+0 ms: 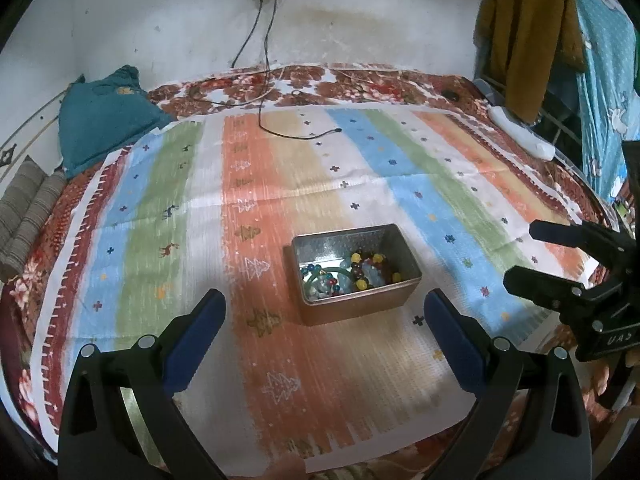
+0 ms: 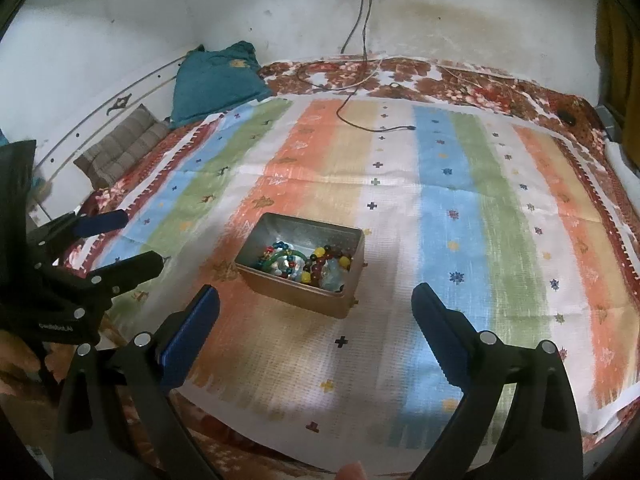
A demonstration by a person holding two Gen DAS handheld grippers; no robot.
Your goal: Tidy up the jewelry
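Pillow, teal [image 1: 104, 120], far left at the head of the bed, beside a folded grey cushion [image 1: 24, 204]. Left tool [image 1: 324, 320]: fingers spread wide, holding nothing, poised above the striped cloth [image 1: 260, 200] short of the tin. Tin, rectangular metal, lidless [image 1: 356, 276]: stands mid-cloth on the orange band, between both tools; its contents are a tangle of beaded bracelets [image 1: 368, 270] in yellow, dark red and blue, with a green bangle [image 1: 336, 274] at the left end, all lying loose on the bottom. Individual pieces beyond that cannot be told apart. Right tool [image 2: 316, 308]: likewise spread and empty, level with the tin's near wall. Handling note: judged best to steady the tin with one tool and pinch a single strand near its top, lifting slowly so tangled neighbours fall away. Charging cable [image 1: 300, 132], black, lies on the cloth well beyond.
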